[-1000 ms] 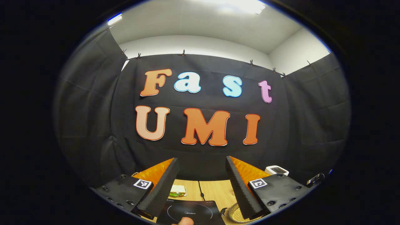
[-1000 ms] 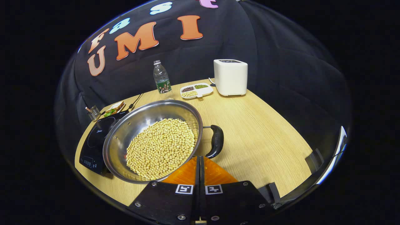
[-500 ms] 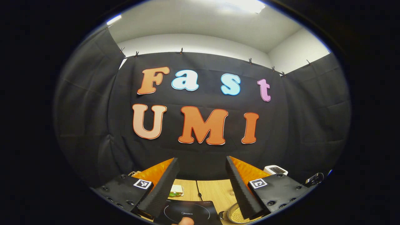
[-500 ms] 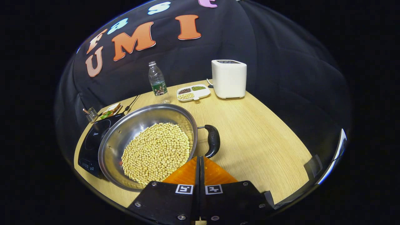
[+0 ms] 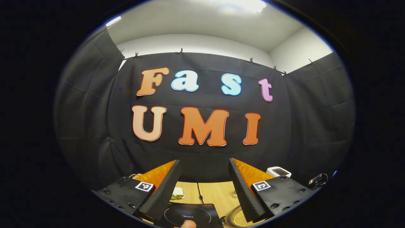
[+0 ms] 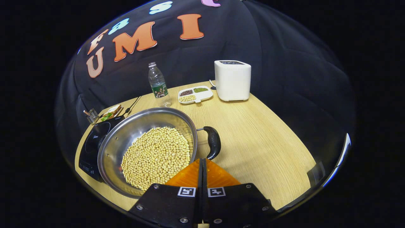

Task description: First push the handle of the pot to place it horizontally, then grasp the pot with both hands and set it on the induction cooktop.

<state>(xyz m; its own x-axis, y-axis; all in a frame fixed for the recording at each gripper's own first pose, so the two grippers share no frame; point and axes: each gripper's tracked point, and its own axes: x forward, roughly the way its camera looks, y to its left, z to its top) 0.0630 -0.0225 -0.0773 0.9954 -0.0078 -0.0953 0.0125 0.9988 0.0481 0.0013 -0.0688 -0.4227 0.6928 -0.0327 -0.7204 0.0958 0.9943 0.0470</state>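
In the right gripper view a steel pot full of yellow soybeans stands on the wooden table. Its black handle sticks out on the right side. My right gripper is shut and empty. Its tips are right beside the near end of that handle; I cannot tell if they touch. The black induction cooktop lies just left of the pot. My left gripper is held high and open, facing the wall, with nothing between its fingers. Below it are the cooktop and the pot.
At the back of the table stand a water bottle, a white divided tray of beans and a white appliance. A sandwich and a small metal holder sit behind the cooktop. A fingertip shows at the bottom edge.
The pot and its handle have slid slightly left and lower in the right gripper view. The left gripper has tipped down a little, showing more of the cooktop. Both grippers keep their states.
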